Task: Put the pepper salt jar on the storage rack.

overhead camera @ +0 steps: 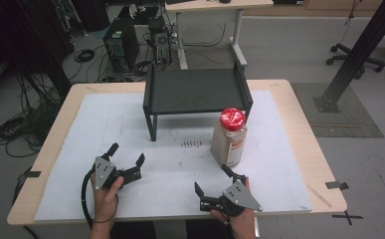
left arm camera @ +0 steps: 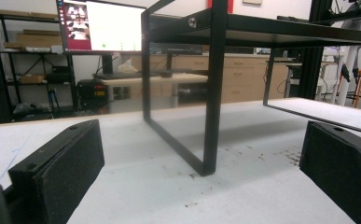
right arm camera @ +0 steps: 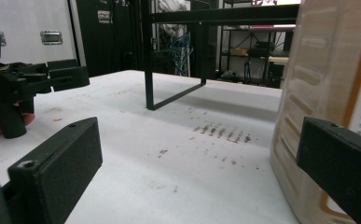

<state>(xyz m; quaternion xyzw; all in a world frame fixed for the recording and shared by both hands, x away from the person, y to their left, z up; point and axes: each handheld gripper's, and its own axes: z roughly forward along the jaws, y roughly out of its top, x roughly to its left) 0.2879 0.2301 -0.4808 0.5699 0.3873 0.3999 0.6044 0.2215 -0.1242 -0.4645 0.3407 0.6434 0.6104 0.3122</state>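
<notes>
Near the table's front edge, toward its left corner, the left gripper (overhead camera: 127, 157) sits low over the white mat (overhead camera: 105, 124), jaws spread and holding nothing. Behind it, by the back edge, stands the black shelf rack (overhead camera: 196, 92). Further right, the right gripper (overhead camera: 213, 180) is likewise released, just short of the red-lidded jar (overhead camera: 229, 138), which stands upright right of centre.

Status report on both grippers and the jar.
Left gripper and right gripper open, empty. Red-lidded jar upright beside black shelf, untouched. Path clear.
</notes>
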